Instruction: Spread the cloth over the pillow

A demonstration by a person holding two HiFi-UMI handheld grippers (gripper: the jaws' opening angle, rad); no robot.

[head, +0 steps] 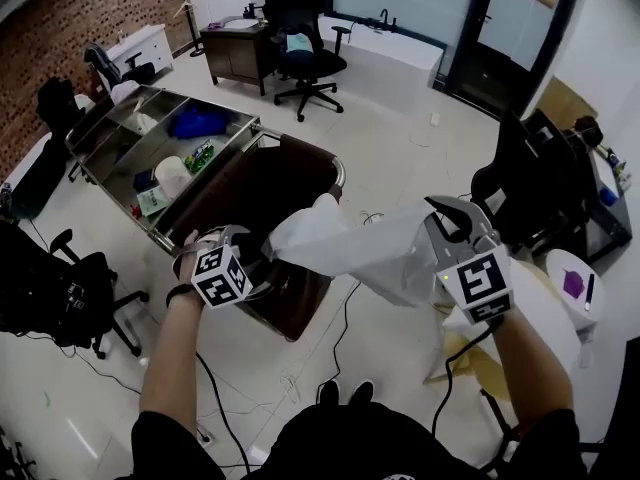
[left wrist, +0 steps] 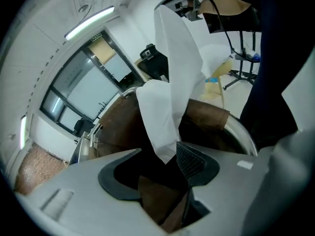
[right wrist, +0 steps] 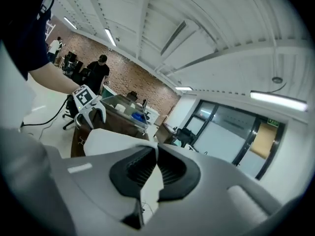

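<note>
White cloth [head: 350,243] is up in the air over the brown pillow [head: 285,183] at the cart's [head: 340,171] near end. Right gripper [head: 447,218] is clamped on one corner. Left gripper [head: 250,253] has its jaws apart, w/ the other end at one pad. Looks like the opening-out step; next the left needs to grip, then both pull wide. Around: tiled floor [head: 400,148], office chair [head: 305,63], brick wall [head: 70,18].

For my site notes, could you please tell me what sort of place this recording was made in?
Probably an open office or lab workspace: rolling office chairs stand about, a brick wall runs along one side, and dark-framed glass doors close the far end.
</note>
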